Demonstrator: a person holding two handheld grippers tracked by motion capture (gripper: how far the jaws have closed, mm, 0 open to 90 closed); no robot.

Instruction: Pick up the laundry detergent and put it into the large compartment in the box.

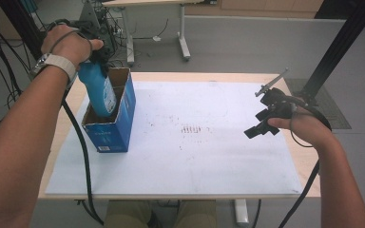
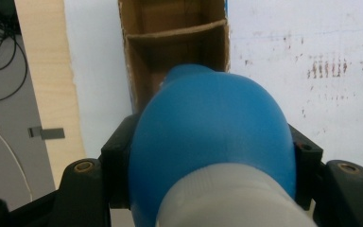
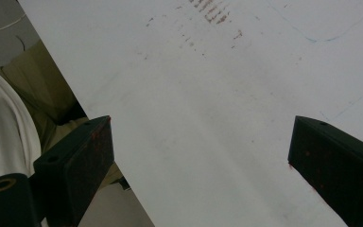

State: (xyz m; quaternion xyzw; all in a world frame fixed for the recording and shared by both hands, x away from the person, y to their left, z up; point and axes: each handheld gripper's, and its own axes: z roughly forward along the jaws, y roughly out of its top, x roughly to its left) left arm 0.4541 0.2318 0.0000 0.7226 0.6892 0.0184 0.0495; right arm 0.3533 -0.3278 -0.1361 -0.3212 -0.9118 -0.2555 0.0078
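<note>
You're holding the left gripper [image 1: 100, 57] up over the far left corner of the table [image 1: 285, 78], and its jaws are pinching a blue bottle [image 1: 98, 92] by the shoulder, just below the white cap [image 2: 231, 201]. The bottle is hanging tilted, its lower end dipping into the open top of the blue cardboard box [image 1: 116, 128] that's standing on the white sheet [image 1: 195, 161]. How deep the bottle is sitting is anyone's call, because the box wall is hiding its bottom. In the left gripper view the bottle's round blue body is swelling up between the two black jaws and covering most of the box; you're seeing just a cardboard divider and brown inner walls behind it, and the cap is getting cut off at the bottom edge.

Over on the right, you're carrying the right gripper [image 1: 261, 124] above the white sheet, well apart from the box, with its jaws spread wide and nothing between them. In the right gripper view the jaw tips are framing bare white sheet with reddish smudges [image 3: 212, 14], and the sheet's edge is running diagonally past a bit of white shirt and khaki trousers
</note>
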